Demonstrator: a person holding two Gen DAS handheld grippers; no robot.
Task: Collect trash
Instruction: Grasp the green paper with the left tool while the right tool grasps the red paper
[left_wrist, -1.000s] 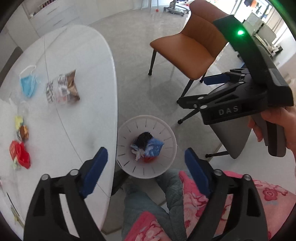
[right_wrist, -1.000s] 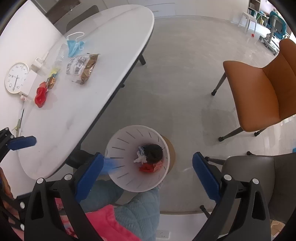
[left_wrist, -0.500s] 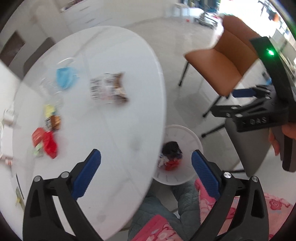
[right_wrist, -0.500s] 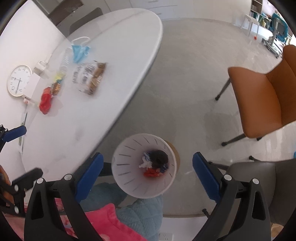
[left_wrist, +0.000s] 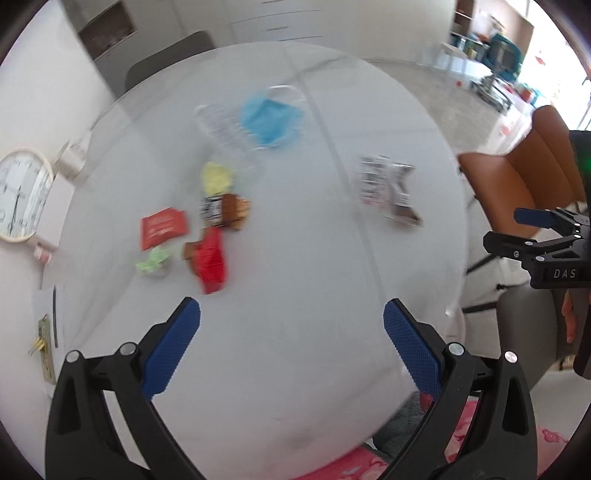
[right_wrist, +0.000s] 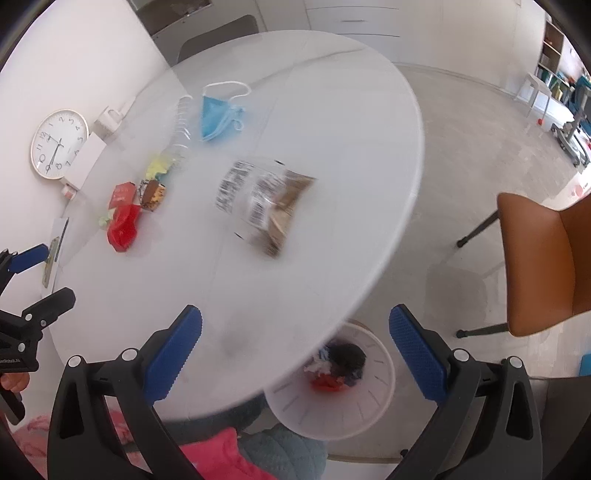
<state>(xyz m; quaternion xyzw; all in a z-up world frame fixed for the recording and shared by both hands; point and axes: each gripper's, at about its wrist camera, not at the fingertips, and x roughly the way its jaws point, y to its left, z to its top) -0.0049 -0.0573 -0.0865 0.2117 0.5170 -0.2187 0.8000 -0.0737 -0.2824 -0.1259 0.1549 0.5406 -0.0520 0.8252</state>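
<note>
Trash lies on the white oval table (left_wrist: 295, 295): a blue face mask (left_wrist: 271, 118) (right_wrist: 218, 116), a clear snack bag (left_wrist: 388, 188) (right_wrist: 264, 206), a red wrapper (left_wrist: 208, 258) (right_wrist: 123, 227), a flat red packet (left_wrist: 162, 227), a brown wrapper (left_wrist: 225, 210), yellow (left_wrist: 218, 177) and green (left_wrist: 153, 262) scraps. The white bin (right_wrist: 340, 391) with trash inside stands on the floor, half under the table edge. My left gripper (left_wrist: 291, 343) is open and empty above the table's near part. My right gripper (right_wrist: 295, 350) is open and empty over the table edge and bin.
A wall clock (left_wrist: 22, 195) (right_wrist: 59, 144) lies at the table's left side beside white boxes. An orange chair (right_wrist: 546, 262) (left_wrist: 517, 177) and a grey chair (left_wrist: 524, 325) stand to the right. The person's pink-clad lap (right_wrist: 207, 458) is below the grippers.
Both grippers swung up and left from over the bin to over the table. The bin has left the left wrist view and slid low in the right wrist view. Both stayed open.
</note>
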